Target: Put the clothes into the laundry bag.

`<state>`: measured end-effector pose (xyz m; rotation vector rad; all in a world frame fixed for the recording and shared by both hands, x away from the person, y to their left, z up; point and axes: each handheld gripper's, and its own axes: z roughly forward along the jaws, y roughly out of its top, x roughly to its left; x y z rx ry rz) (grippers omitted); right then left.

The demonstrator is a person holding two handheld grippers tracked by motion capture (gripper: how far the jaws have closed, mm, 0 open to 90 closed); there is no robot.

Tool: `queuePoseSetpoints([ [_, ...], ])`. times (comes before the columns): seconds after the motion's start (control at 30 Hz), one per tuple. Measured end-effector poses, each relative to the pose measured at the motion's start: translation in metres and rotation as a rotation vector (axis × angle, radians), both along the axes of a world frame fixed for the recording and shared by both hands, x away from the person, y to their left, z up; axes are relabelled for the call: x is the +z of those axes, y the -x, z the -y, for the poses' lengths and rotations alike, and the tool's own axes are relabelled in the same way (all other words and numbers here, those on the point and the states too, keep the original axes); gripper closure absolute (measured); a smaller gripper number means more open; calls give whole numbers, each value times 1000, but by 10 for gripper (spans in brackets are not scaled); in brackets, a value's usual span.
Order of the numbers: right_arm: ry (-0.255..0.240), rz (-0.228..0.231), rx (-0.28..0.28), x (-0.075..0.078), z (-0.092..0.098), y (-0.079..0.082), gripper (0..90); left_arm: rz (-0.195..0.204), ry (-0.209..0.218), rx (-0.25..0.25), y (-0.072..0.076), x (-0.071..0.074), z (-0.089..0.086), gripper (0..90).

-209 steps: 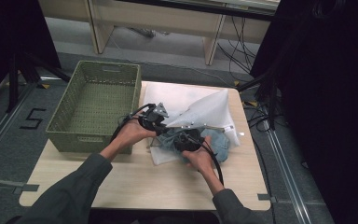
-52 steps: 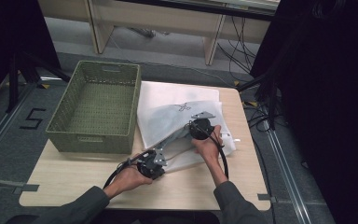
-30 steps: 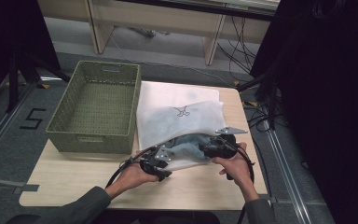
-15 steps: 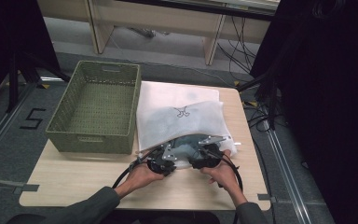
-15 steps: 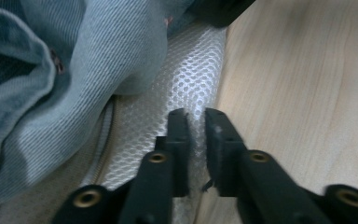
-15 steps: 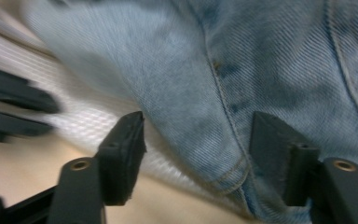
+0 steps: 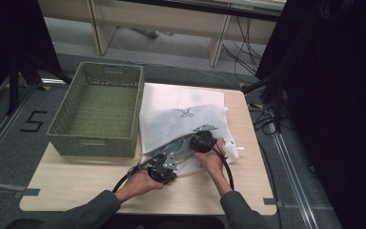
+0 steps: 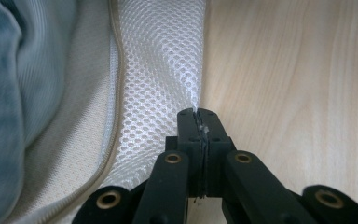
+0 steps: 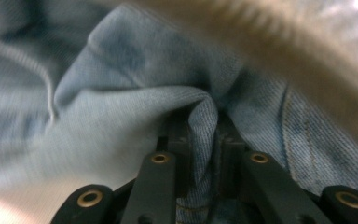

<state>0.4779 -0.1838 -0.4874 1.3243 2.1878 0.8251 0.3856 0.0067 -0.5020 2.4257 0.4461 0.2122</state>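
Observation:
A white mesh laundry bag (image 7: 186,114) lies on the wooden table (image 7: 76,176) with a blue denim garment (image 9: 121,107) inside it. My left gripper (image 7: 171,160) sits at the bag's near left edge. Its jaws have just been closing, and in the left gripper view the left gripper (image 8: 199,112) is shut on the mesh (image 8: 158,70) beside the zipper (image 8: 114,93). My right gripper (image 7: 195,142) reaches into the bag's opening. Its jaws have also just been closing, and the right gripper (image 9: 208,126) pinches a fold of the denim.
A green woven basket (image 7: 95,145) stands empty at the table's left, close against the bag. Bare wood (image 8: 298,70) lies along the near edge and to the right of the left gripper. Cables and dark stands surround the table on the floor.
My right gripper has moved left from the bag's right side into its opening, onto the denim. The left hand has hardly shifted.

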Motion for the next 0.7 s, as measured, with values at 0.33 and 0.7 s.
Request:
queuePoseSetpoints([
  [0.33,-22,44,-22,-1,15,-26,749,-33,12,-8,4,0,-10,872],
  [0.7,-143,-25,106,36,21,23,481,-51,46,27,5,-1,-8,849],
])
